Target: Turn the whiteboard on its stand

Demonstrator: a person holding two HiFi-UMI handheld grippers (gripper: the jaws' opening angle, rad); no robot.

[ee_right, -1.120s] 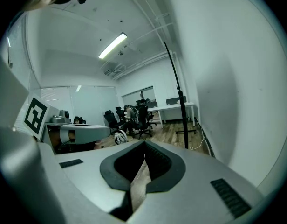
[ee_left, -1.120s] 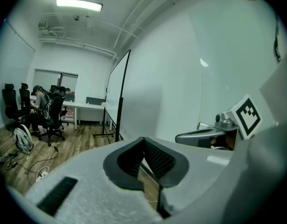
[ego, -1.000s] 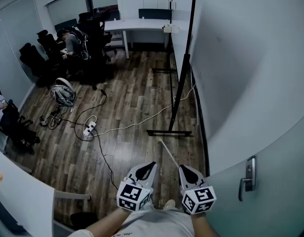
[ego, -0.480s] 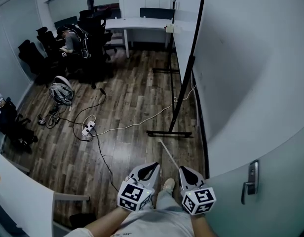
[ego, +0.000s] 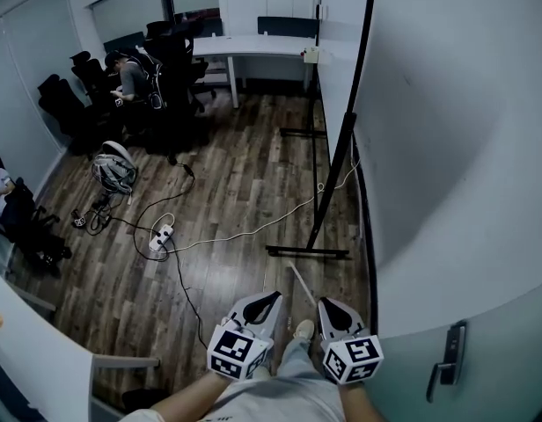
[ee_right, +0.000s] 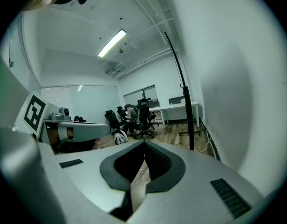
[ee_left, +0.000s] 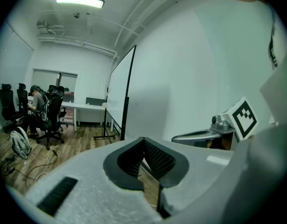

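Whiteboard (ego: pixel 429 104) top out of frame

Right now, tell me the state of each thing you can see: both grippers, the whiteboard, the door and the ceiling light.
left gripper: shut, nothing between its jaws.
right gripper: shut, nothing between its jaws.
whiteboard: upright on its stand beside the wall, neither gripper touching it.
door: looks closed.
ceiling light: on.

A white power strip (ego: pixel 162 235) with trailing cables lies on the dark wood-plank floor (ego: pixel 240 170) near a white helmet (ego: pixel 113 167); a person (ego: pixel 130 76) sits among black office chairs (ego: pixel 58 99).
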